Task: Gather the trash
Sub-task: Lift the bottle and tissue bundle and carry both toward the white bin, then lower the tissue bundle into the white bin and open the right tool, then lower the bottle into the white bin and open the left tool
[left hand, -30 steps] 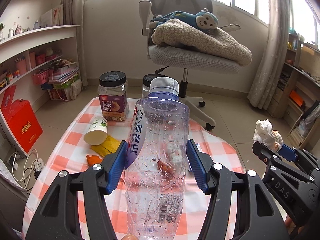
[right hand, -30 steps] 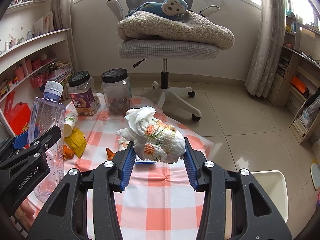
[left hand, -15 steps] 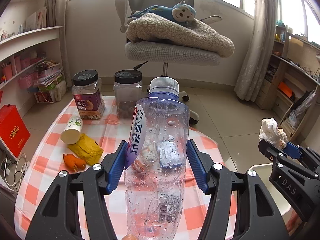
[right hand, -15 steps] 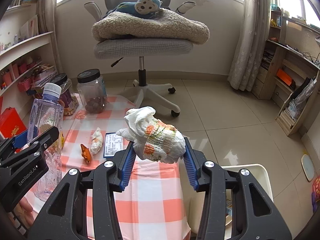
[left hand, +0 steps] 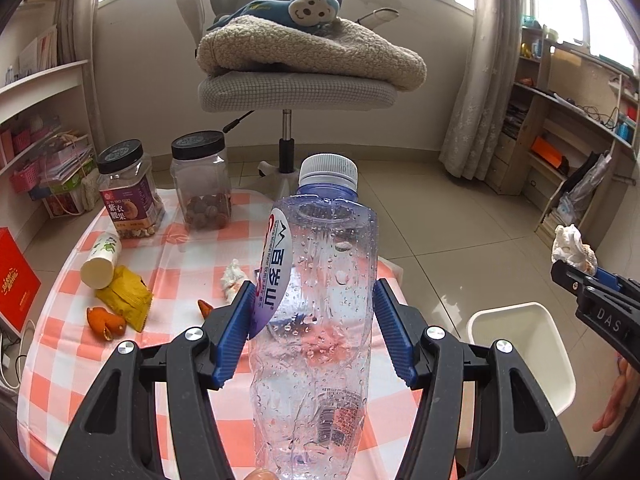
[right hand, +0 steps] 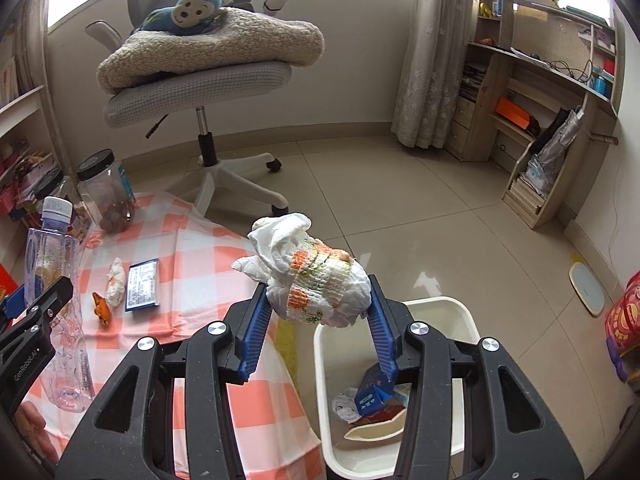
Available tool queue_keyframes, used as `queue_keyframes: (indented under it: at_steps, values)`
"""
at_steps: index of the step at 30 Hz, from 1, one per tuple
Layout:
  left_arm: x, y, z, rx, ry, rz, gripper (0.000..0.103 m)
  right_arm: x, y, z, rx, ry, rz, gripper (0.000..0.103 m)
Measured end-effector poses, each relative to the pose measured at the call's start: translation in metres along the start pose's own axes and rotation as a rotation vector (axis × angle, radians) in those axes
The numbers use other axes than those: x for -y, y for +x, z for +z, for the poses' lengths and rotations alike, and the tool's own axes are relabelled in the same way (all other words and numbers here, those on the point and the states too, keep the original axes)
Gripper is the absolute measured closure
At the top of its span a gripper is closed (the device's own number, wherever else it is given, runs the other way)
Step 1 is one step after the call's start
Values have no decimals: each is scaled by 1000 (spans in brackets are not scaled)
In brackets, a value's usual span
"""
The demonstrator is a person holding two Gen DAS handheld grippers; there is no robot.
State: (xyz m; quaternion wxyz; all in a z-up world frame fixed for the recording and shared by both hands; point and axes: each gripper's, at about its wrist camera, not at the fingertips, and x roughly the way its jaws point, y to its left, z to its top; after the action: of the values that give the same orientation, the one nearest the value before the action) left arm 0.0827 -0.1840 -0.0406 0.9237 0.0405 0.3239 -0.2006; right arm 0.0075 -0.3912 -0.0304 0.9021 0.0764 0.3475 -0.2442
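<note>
My left gripper (left hand: 314, 320) is shut on an empty clear plastic water bottle (left hand: 320, 300) with a white cap, held upright above the checked tablecloth (left hand: 176, 240). The bottle (right hand: 56, 280) also shows at the left of the right wrist view. My right gripper (right hand: 318, 316) is shut on a crumpled white wrapper with orange print (right hand: 316, 280), held over the near rim of the white trash bin (right hand: 440, 308). The wrapper (left hand: 572, 244) and the bin (left hand: 520, 344) appear at the right of the left wrist view.
On the cloth lie a paper cup (left hand: 100, 256), a yellow packet (left hand: 128, 296), orange peel (left hand: 106, 320), a tissue wad (right hand: 114, 280) and a blue card (right hand: 142, 286). Two black-lidded jars (left hand: 128, 196) stand at the back. An office chair (left hand: 296, 88) stands beyond. The bin holds a carton (right hand: 372, 396).
Both grippers have swung to the right with their loads. The white bin has come into view, and the wrapper now hangs over its rim instead of over the table.
</note>
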Motion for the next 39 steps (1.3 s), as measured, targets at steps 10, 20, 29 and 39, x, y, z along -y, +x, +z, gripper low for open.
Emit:
queue_keyframes:
  at_steps: [10,20,29,39]
  values:
    - [50,8,-1,-35,25,-125,44,59,15,-10,-76,83,-128,52]
    - [123,23,-15,-151,41,-327,44,116,-1,-13,1,207,-293,11]
    - [183,39,-34,-253,47,-456,43,154,-6,-15,20,292,-350,7]
    - [194,50,-30,-325,63,-533,35,155,-11,-14,40,307,-370,7]
